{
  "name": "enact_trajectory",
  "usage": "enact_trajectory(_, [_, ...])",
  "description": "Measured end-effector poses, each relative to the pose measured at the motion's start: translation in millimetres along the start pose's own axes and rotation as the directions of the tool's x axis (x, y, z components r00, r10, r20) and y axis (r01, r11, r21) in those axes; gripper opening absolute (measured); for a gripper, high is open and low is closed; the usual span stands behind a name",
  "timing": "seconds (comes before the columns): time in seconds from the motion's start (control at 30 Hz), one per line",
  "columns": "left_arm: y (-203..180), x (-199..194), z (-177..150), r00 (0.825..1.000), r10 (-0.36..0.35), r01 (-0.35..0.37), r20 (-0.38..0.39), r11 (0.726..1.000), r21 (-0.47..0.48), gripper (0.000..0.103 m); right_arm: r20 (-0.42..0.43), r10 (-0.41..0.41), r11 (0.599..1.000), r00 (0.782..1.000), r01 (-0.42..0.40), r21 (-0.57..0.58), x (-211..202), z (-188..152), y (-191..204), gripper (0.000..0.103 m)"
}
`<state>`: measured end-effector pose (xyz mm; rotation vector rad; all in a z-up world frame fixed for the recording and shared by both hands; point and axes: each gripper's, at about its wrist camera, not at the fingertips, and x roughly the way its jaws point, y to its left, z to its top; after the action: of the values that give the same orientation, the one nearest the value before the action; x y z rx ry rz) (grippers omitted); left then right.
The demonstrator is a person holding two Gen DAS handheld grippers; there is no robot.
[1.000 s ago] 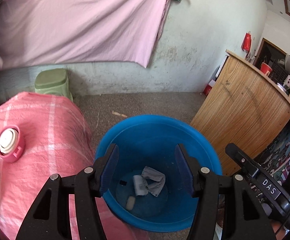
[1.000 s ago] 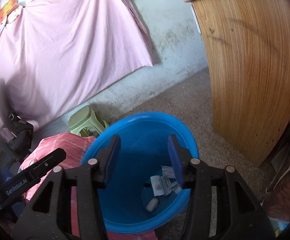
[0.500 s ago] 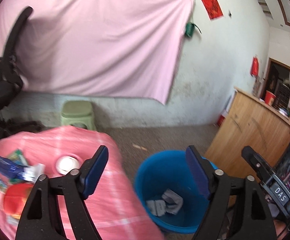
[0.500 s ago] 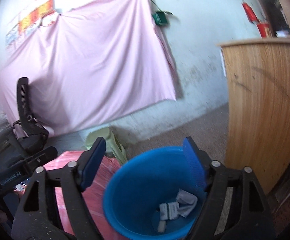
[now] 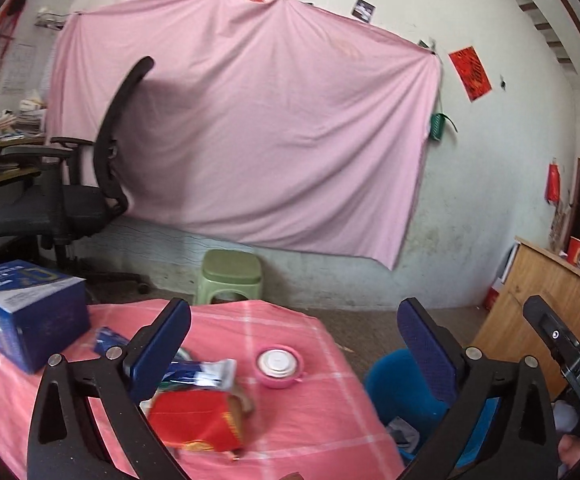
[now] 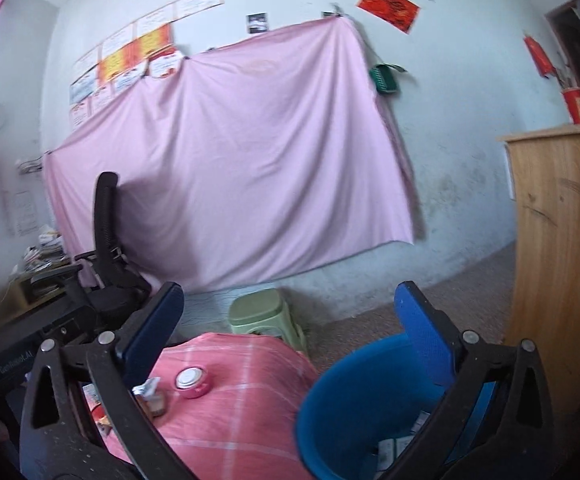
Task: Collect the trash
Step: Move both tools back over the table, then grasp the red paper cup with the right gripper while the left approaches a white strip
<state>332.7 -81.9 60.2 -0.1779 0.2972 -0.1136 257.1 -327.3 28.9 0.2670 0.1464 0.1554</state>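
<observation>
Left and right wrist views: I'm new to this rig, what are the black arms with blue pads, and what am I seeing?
Those are handheld tools, one per hand, each with a fisheye camera looking forward along its two fingers. In the left view the left tool is open and holds nothing; in the right view the right tool is likewise open and empty.

Below lies a pink checked cloth. On it: a blue box, a red packet, a blue and white wrapper and a pink round container. Right of the cloth stands the blue bin, with some scraps already inside. Behind are a green stool and an office chair.
</observation>
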Motion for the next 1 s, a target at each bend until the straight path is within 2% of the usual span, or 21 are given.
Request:
enact_trajectory(0.23, [43, -34, -3, 0.991, 0.113, -0.115, 0.067, 0.993, 0.020, 0.101, -0.006, 0.076, 0.994, 0.997, -0.077, -0.083, 4, -9, 43, 0.103])
enact_trajectory(0.53, [91, -56, -22, 0.979, 0.185, -0.189, 0.083, 0.981, 0.051, 0.101, -0.064, 0.167, 0.972, 0.984, -0.175, -0.155, 18, -32, 94, 0.103])
enact_trajectory(0.8, [129, -56, -45, 0.973, 0.229, -0.228, -0.017, 0.972, 0.060, 0.101, -0.211, 0.206, 0.939, 0.956, -0.254, -0.231, 41, -63, 132, 0.103])
enact_trajectory(0.93, [149, -48, -52, 0.968, 0.236, -0.233, -0.090, 0.972, 0.036, 0.101, -0.301, 0.210, 0.919, 0.930, -0.293, -0.265, 56, -78, 151, 0.103])
enact_trajectory(1.0, [160, -42, -55, 0.961, 0.241, -0.239, -0.138, 0.970, 0.031, 0.101, -0.365, 0.203, 0.905, 0.909, -0.316, -0.285, 66, -87, 162, 0.103])
